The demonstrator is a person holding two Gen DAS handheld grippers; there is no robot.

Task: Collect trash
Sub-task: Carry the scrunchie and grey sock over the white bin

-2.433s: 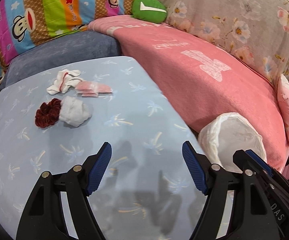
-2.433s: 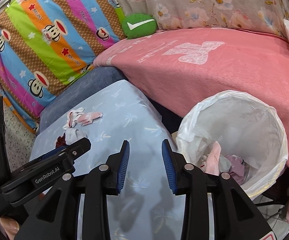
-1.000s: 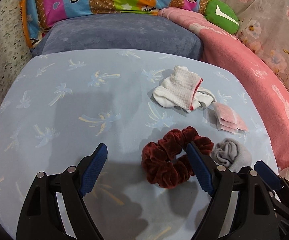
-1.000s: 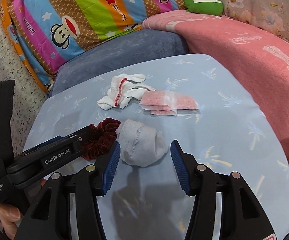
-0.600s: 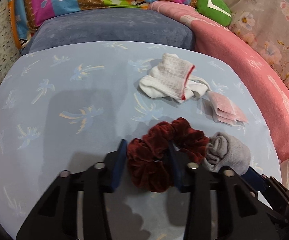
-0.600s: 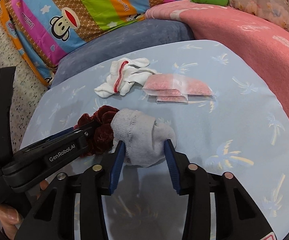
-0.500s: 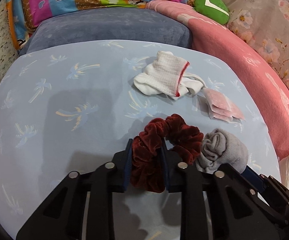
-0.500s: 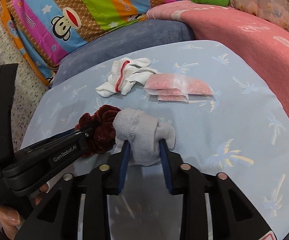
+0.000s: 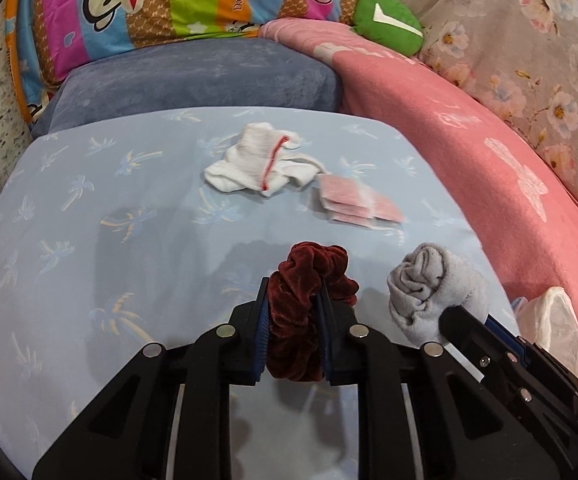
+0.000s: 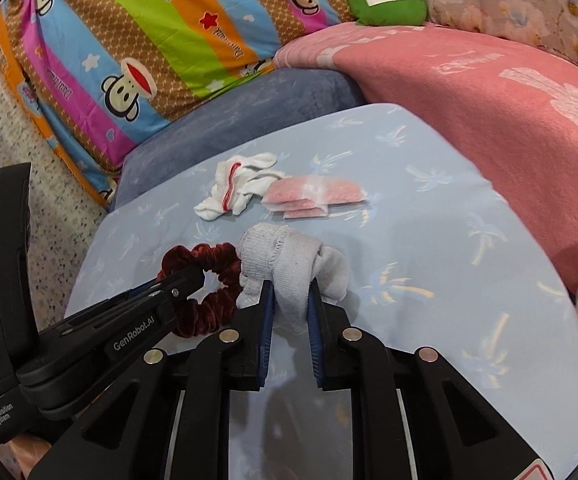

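scrunchie (image 9: 305,316), soft and light, is clamped in our left gripper (image 9: 292,334); our right gripper (image 10: 290,312) has just closed on the rolled grey sock (image 10: 289,268). both compress easily, so we judge mid-bulk grips safest. white sock (image 9: 255,164) lies at 12 o'clock on the surface (image 9: 89,220).

Scrunchie (image 9: 309,304) between left gripper (image 9: 291,334) pads, rolled sock (image 10: 289,268) between right gripper (image 10: 289,320) pads, side by side above table (image 9: 89,220). Behind them: white sock (image 9: 257,164) left, touching sachets (image 9: 353,204) right.
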